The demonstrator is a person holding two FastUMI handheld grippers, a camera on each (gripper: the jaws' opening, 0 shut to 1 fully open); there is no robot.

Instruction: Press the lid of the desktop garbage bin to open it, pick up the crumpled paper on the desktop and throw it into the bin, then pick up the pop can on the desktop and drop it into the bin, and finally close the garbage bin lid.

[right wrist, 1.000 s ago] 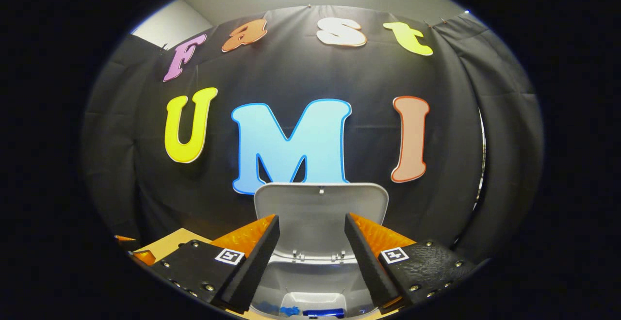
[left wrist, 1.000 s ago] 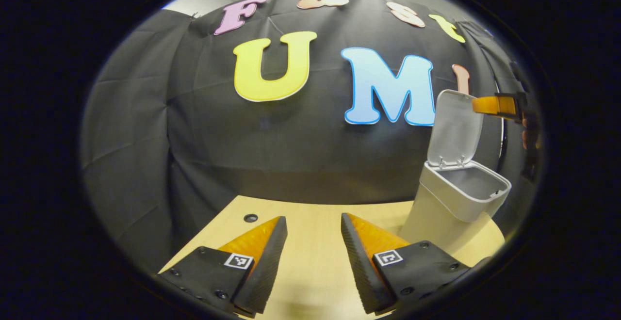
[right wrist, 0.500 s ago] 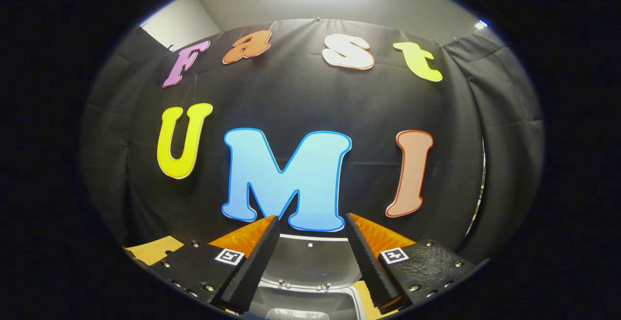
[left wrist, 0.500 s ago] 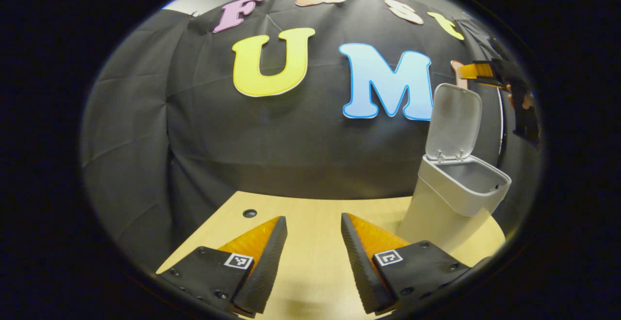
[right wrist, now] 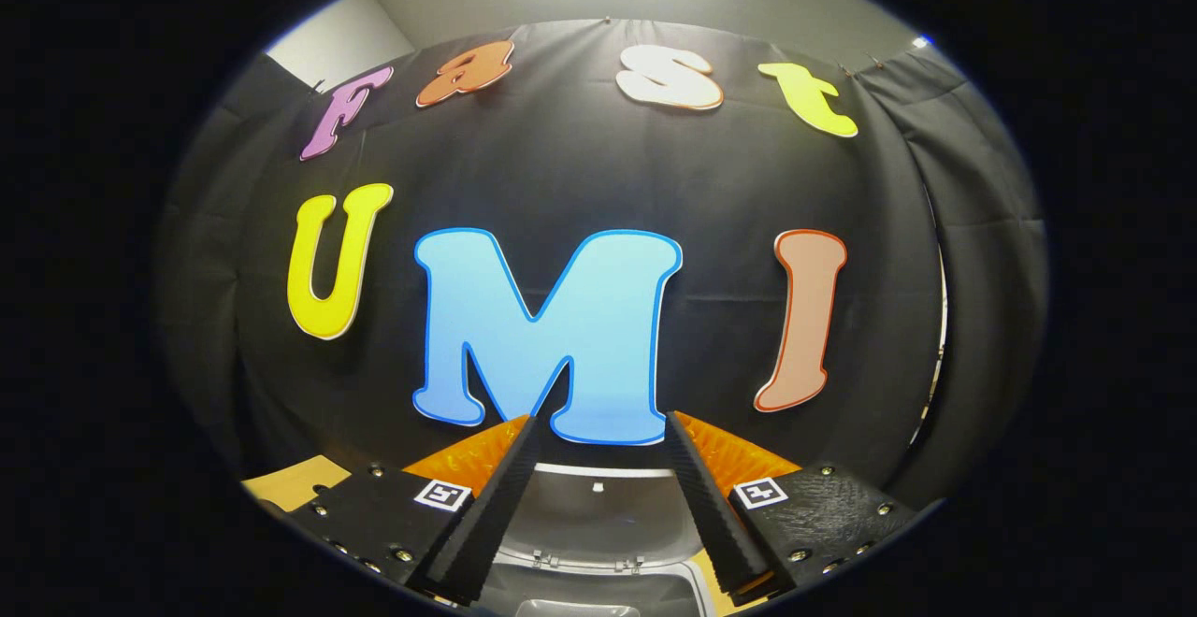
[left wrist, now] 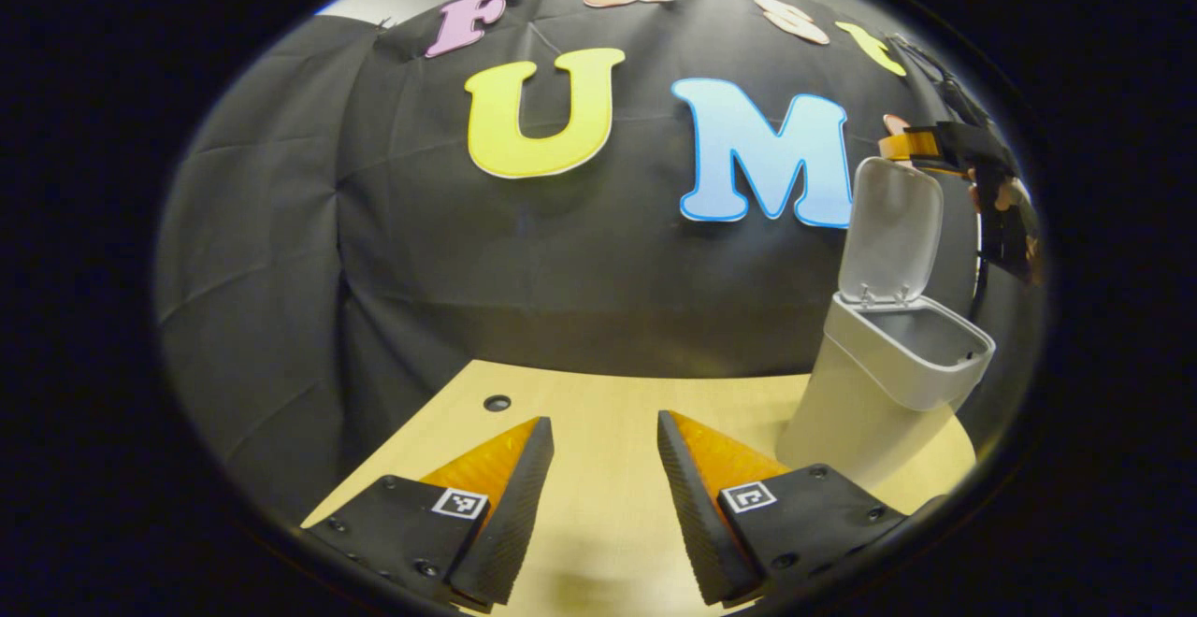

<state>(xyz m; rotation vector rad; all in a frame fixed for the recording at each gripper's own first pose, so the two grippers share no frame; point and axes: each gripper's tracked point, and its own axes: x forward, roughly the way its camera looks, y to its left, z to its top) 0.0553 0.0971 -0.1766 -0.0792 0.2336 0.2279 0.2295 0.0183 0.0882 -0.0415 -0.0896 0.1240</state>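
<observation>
My right gripper (right wrist: pixel 598 495) hangs above the garbage bin (right wrist: pixel 598 594), fingers parted and empty. The raised lid (right wrist: pixel 598 514) stands upright between them. The table (right wrist: pixel 290 481) shows left of the bin.

Quick headcount: one garbage bin (left wrist: pixel 874 393) on the table (left wrist: pixel 598 411), sitting over at about 3 o'clock in the left gripper view. It has one lid (left wrist: pixel 890 229), flipped up; the same lid (right wrist: pixel 598 523) sits at 6 o'clock in the right gripper view. One table, with one small round hole (left wrist: pixel 497 403) in its top at roughly 8 o'clock. Two grippers total: the left gripper (left wrist: pixel 603 477) at 6 o'clock with its two fingers spread apart, and the right gripper (right wrist: pixel 598 495), also two fingers with a gap between. The right gripper (left wrist: pixel 921 145) also shows at 2 o'clock above the lid, with one hand (left wrist: pixel 1001 196) holding it.
</observation>
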